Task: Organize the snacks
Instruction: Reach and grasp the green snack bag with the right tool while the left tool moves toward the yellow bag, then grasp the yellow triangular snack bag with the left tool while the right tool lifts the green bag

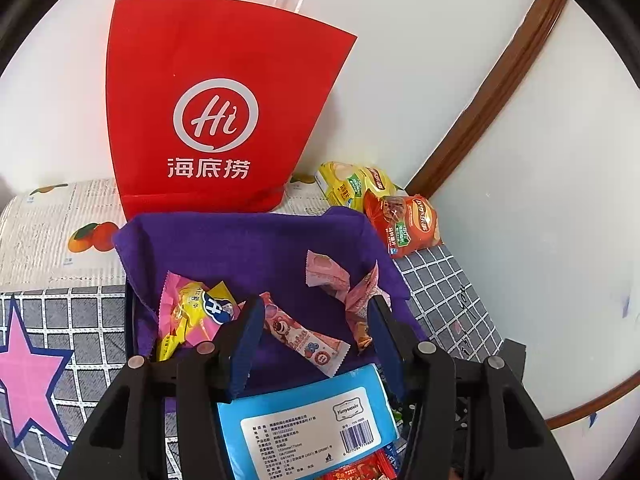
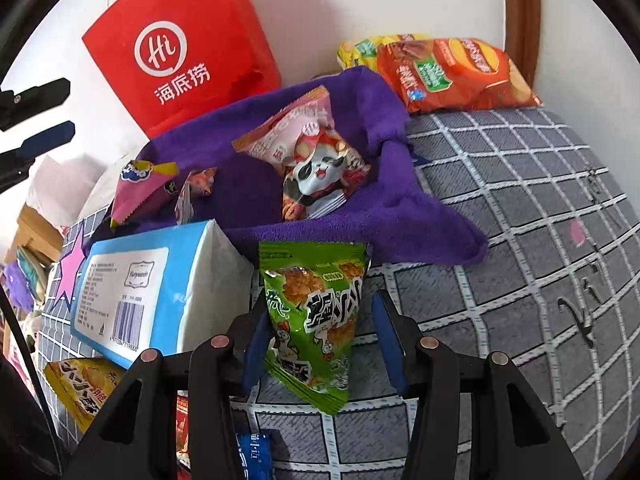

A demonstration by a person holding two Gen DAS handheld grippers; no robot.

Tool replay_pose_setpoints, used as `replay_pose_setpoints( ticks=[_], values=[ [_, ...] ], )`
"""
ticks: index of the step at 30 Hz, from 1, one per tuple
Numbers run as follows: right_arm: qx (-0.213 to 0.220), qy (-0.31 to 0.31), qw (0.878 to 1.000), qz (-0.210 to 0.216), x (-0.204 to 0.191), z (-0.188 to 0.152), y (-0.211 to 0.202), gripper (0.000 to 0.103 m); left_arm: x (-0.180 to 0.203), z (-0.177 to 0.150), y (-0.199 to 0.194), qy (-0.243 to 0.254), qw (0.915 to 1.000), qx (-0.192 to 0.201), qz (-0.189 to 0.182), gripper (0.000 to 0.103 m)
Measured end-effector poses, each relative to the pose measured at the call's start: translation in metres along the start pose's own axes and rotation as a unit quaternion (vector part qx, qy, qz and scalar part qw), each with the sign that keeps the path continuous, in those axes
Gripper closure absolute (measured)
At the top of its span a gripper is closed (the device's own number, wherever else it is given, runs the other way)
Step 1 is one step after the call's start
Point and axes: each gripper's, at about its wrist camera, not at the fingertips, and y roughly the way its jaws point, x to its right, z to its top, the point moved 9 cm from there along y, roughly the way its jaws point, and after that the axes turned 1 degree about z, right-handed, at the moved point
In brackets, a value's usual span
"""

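Holding small snack packets [image 1: 320, 272], purple cloth-lined bin [image 1: 248, 240], both claws [image 1: 312, 332] [image 2: 320, 336] wide open, empty.

A matt red paper bag [image 1: 224, 120] with twisted white cord handles stands behind a fuzzy purple cloth [image 1: 256, 244], soft and napped like terry. The snack packets, such as the green one [image 2: 316, 320] and the orange chip bag [image 2: 452, 76], are glossy crinkled plastic film. The blue tissue pack [image 2: 160, 292] is smooth shiny plastic wrap, the grey checked sheet [image 2: 520, 240] is matt woven fabric, and the gripper fingers [image 1: 244, 344] are matt black plastic with blue pads and bare metal pins.

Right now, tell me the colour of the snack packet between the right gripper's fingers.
Green snack packet; clearest in the right wrist view.
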Motion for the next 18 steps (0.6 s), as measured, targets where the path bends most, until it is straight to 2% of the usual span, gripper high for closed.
replay_pose_setpoints(
  ticks=[1, 3, 6, 11, 15, 18],
  values=[
    [0.004, -0.001, 1.0, 0.006, -0.002, 0.0, 0.0, 0.064, 0.0, 0.0, 0.0, 0.001, 1.0, 0.0, 0.0, 0.052],
    [0.01, -0.006, 1.0, 0.004, -0.004, -0.002, -0.005, 0.068, 0.002, 0.0, 0.0, 0.003, 1.0, -0.001, 0.002, 0.052],
    [0.024, -0.012, 1.0, -0.015, 0.002, -0.005, -0.019, 0.068, 0.004, -0.002, -0.001, 0.009, 1.0, -0.001, 0.005, 0.052],
    [0.048, -0.001, 0.999, -0.022, 0.022, -0.013, -0.062, 0.068, 0.013, -0.006, -0.003, 0.026, 0.9996, -0.001, 0.012, 0.052],
    [0.076, 0.007, 0.996, -0.042, 0.041, -0.023, -0.088, 0.068, 0.021, -0.012, -0.004, 0.044, 0.9982, -0.004, 0.042, 0.052],
    [0.079, 0.015, 0.996, -0.047, 0.051, -0.033, -0.094, 0.068, 0.028, -0.024, -0.008, 0.053, 0.9975, -0.008, 0.046, 0.052]
  ],
)
